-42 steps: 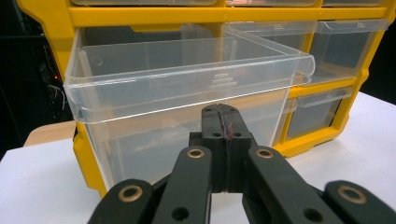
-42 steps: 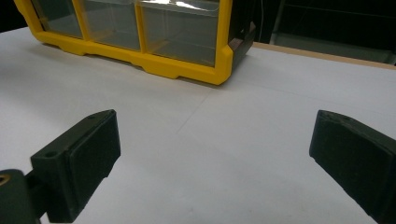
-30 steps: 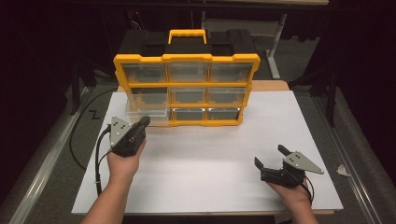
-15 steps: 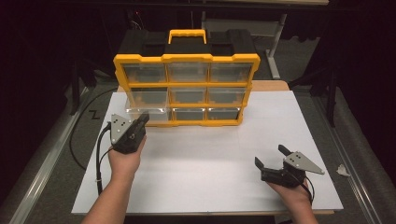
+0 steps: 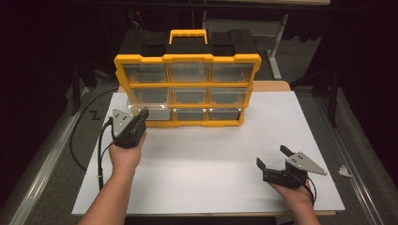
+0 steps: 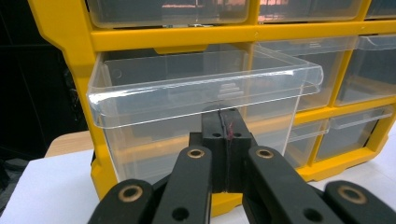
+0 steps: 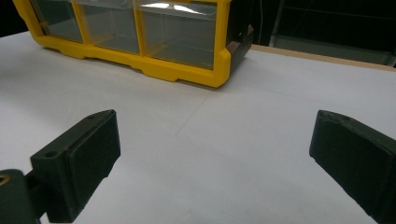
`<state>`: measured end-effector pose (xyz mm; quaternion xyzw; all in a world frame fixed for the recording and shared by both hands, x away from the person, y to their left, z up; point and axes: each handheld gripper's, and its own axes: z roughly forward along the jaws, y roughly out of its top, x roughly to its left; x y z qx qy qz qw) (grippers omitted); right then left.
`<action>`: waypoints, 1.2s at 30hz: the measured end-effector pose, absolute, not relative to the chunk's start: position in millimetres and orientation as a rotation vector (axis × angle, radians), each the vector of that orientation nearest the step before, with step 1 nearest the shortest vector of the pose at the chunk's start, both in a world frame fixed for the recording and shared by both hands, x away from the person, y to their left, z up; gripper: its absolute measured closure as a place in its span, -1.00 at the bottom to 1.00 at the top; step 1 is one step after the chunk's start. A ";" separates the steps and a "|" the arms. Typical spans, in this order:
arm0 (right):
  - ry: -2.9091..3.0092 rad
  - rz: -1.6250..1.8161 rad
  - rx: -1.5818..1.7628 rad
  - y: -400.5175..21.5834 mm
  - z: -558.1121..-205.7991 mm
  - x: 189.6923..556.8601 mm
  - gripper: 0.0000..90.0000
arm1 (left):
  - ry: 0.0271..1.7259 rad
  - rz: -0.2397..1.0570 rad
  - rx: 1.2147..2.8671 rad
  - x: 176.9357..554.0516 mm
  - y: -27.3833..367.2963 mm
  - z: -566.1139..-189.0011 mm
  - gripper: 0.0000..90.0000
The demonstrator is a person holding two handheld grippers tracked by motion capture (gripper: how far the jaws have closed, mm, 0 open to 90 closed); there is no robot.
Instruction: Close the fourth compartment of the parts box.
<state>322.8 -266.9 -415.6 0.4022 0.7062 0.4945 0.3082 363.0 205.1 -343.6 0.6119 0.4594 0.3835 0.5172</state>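
We see a yellow-framed parts organizer (image 5: pixel 187 84) with a black body and a yellow carry handle (image 5: pixel 187 35) standing at the twelve o'clock end of the white worktop (image 5: pixel 206 159), its nine clear drawers facing us. The bottom-left drawer (image 5: pixel 149 111) is pulled partway out of its slot, the rest sitting flush. Our left hand-held gripper (image 5: pixel 141 115), at about nine o'clock, has its tip right at that drawer's front; in the left gripper view its jaws are pressed together just under the drawer's clear lip (image 6: pixel 205 88), though we cannot tell for certain whether they pinch any plastic. Our right hand-held gripper (image 5: pixel 274 161) rests low at about four o'clock, well apart from the organizer, jaws spread wide over bare worktop.
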 end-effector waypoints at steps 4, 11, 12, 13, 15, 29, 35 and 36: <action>1.865 1.307 1.061 -266.9 -415.5 322.8 -0.93 | 1.104 0.924 1.472 366.8 204.8 -341.7 1.00; 1.865 1.307 1.065 -267.2 -415.8 322.9 -0.93 | 1.113 0.934 1.482 374.4 205.4 -338.7 1.00; 1.864 1.307 1.067 -267.4 -416.0 323.0 -0.93 | 1.119 0.937 1.480 376.6 205.5 -338.7 1.00; 1.864 1.308 1.068 -267.4 -416.0 323.0 -0.93 | 1.119 0.937 1.480 376.6 205.5 -338.7 1.00; 1.863 1.308 1.068 -267.4 -416.0 322.9 -0.93 | 1.127 0.937 1.478 379.7 205.9 -339.4 1.00; 1.863 1.317 1.075 -268.1 -416.3 323.5 -0.93 | 1.153 0.946 1.482 398.0 204.9 -336.0 1.00; 1.855 1.318 1.076 -269.2 -416.0 323.7 -0.92 | 1.160 0.951 1.481 402.8 204.4 -335.9 1.00; 1.855 1.319 1.077 -269.3 -415.8 323.6 -0.92 | 1.161 0.950 1.480 403.3 204.5 -335.8 1.00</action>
